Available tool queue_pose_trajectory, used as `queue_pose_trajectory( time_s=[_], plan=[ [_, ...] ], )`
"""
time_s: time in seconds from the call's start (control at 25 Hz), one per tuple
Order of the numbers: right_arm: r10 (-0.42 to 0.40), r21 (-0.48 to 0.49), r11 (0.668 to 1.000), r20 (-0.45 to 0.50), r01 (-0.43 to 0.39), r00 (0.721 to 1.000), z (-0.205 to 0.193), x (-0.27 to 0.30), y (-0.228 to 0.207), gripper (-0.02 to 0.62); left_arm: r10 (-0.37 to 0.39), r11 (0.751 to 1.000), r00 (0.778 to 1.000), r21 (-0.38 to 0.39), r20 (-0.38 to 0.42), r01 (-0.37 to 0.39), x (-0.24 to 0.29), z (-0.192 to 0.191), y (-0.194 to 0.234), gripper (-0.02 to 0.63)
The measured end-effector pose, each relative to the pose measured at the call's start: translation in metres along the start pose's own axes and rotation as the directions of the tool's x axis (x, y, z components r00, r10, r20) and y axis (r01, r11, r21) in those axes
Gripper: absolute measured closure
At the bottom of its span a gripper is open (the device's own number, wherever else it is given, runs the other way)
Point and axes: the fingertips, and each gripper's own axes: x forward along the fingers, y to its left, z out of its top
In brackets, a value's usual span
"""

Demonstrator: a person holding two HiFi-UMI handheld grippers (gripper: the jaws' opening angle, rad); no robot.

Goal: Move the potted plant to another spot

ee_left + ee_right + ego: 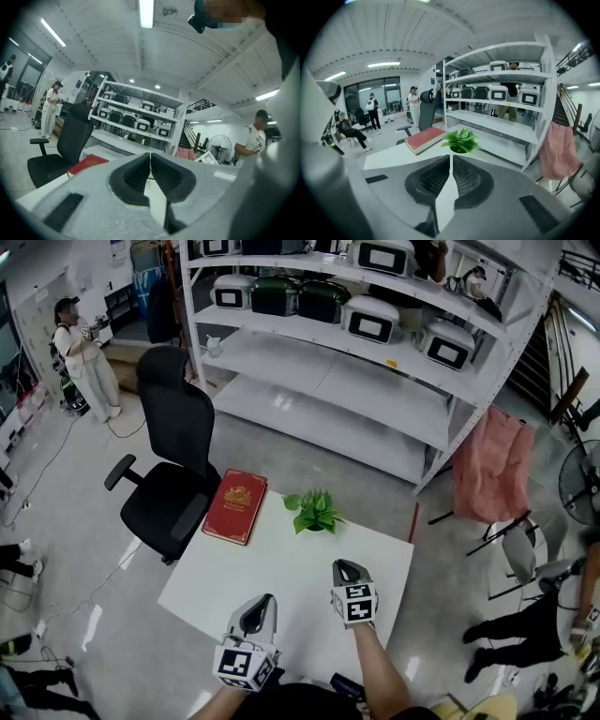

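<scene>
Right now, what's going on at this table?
A person holds a gripper in each hand over the near side of a white table. The left gripper and the right gripper are both shut and empty. The plant stands near the far edge, right of a red book, with nothing touching it. The right gripper points toward it.

Grey left gripper point(263, 604) with a rounded tip, grey right gripper point(346, 568) just like it, white cube point(246, 664) with black square markers on each, black ribbed pads point(435, 180) inside, dark top point(291, 705) worn
</scene>
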Motion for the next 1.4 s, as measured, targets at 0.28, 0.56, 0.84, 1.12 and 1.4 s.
queue_pose_trajectory(
  time_s=[0.28,0.56,0.84,1.12,1.4],
  plan=[
    [-0.022,0.150,0.989,0.106,0.006,0.994,-0.019,-0.093,0.023,0.569,-0.029,1.000,0.999,0.009,-0.024,0.029,-0.037,-0.015,-0.042,0.583],
    [-0.005,0.167,0.986,0.185,-0.027,0.983,-0.038,-0.180,0.063,0.569,-0.032,0.999,0.999,0.030,-0.021,0.033,-0.078,-0.028,-0.076,0.583],
    [0.016,0.184,0.981,0.235,-0.061,0.972,-0.053,-0.242,0.088,0.571,-0.014,0.999,1.000,0.040,-0.025,0.015,-0.108,-0.046,-0.098,0.583],
    [0.034,0.177,0.981,0.266,-0.084,0.963,-0.057,-0.264,0.089,0.574,0.008,0.998,1.000,0.057,-0.027,-0.007,-0.120,-0.056,-0.107,0.583],
    [0.040,0.167,0.982,0.278,-0.089,0.960,-0.052,-0.265,0.086,0.583,0.012,0.998,1.000,0.061,-0.017,-0.011,-0.117,-0.052,-0.109,0.583]
  ],
)
